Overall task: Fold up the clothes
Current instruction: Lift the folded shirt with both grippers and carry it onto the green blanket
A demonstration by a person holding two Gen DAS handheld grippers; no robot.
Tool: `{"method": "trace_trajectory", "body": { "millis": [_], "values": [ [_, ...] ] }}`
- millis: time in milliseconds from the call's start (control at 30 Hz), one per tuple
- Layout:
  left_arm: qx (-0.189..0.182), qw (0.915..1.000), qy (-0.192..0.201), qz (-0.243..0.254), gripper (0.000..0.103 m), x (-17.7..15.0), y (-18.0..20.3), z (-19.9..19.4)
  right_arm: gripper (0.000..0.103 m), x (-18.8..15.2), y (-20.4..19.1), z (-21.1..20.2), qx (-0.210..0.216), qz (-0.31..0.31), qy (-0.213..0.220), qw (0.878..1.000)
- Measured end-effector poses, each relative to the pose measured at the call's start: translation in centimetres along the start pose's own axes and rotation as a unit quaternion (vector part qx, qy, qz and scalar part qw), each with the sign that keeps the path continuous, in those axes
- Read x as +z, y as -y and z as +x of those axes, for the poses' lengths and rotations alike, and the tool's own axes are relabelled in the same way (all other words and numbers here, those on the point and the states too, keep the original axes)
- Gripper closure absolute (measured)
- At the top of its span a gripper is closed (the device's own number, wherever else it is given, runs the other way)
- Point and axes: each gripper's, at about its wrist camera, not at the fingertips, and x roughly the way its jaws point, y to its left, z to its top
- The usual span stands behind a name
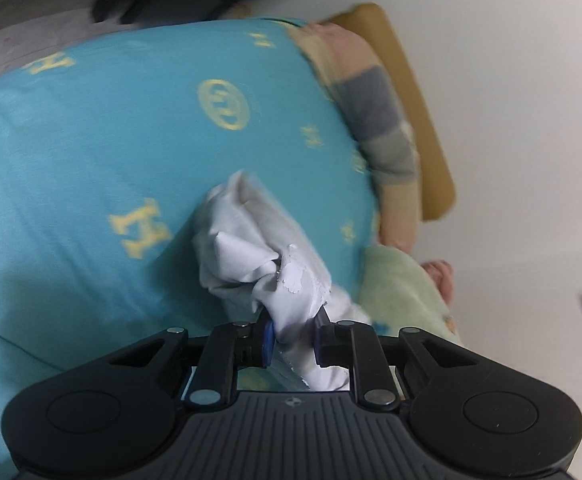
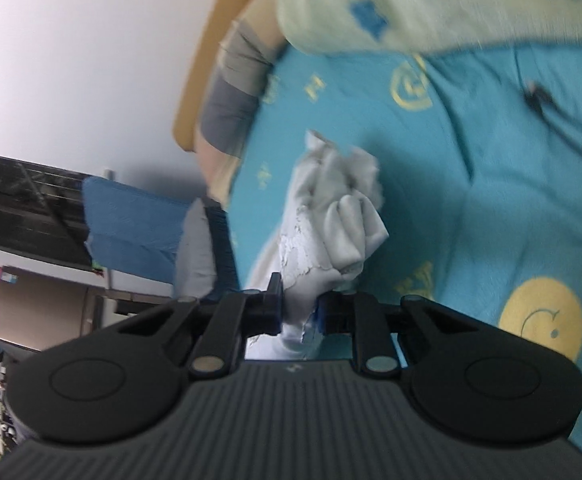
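White garment [image 1: 247, 248] over turquoise bedsheet [image 1: 91, 152], white wall [image 1: 511, 80]

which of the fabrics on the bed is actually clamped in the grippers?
The white garment: bunched and lifted, pinched by the left gripper and the right gripper. The pale green blanket and striped cloth lie ungripped on the teal sheet.

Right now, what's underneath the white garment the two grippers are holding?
The white garment hangs bunched from the left gripper and right gripper. Beneath it lies the teal bedsheet with yellow print. Whatever lies directly under the bunched cloth is covered.
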Motion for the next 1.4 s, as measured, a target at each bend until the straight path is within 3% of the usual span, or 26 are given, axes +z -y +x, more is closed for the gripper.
{"method": "trace_trajectory", "body": {
  "millis": [233,467,533,633,767,833,933,1033,1167,1333,1400],
  "values": [
    [-0.022,0.9952,-0.070,0.065,0.083,-5.1,12.3,2.3,0.084,6.8,-1.6,-10.6,-0.003,-0.010,0.062,0.998],
    [-0.081,0.9795,-0.124,0.137,0.083,-12.1,27.4,10.5,0.084,18.0,-3.1,-20.7,-0.024,-0.038,0.163,0.986],
    [-0.112,0.9719,-0.138,0.154,0.083,-13.9,32.0,13.1,0.084,21.9,-4.0,-23.4,-0.028,-0.048,0.197,0.979],
    [-0.169,0.9527,-0.145,0.206,0.083,-17.4,38.3,16.2,0.084,27.1,-5.2,-27.5,-0.024,-0.075,0.258,0.963],
    [-0.221,0.9260,-0.142,0.271,0.083,-22.1,42.1,20.2,0.084,30.7,-4.4,-31.7,-0.032,-0.128,0.331,0.934],
    [-0.224,0.9156,-0.147,0.300,0.083,-24.4,41.9,22.6,0.084,31.2,-2.6,-32.5,-0.057,-0.143,0.352,0.923],
    [-0.205,0.8993,-0.166,0.349,0.083,-27.4,38.8,25.2,0.084,30.5,1.6,-31.5,-0.123,-0.147,0.347,0.918],
    [-0.185,0.8878,-0.192,0.375,0.084,-29.2,34.2,26.2,0.084,28.1,6.5,-30.4,-0.158,-0.119,0.323,0.925],
    [-0.163,0.8673,-0.196,0.428,0.083,-30.4,29.5,24.0,0.084,23.2,10.5,-29.5,-0.171,-0.097,0.294,0.935],
    [-0.126,0.8648,-0.194,0.446,0.079,-30.6,26.8,22.4,0.081,21.1,11.0,-28.5,-0.206,-0.070,0.280,0.935],
    [-0.119,0.8624,-0.190,0.454,0.068,-30.4,26.1,21.1,0.075,20.8,10.7,-28.9,-0.233,-0.049,0.268,0.933]
  ]
}}
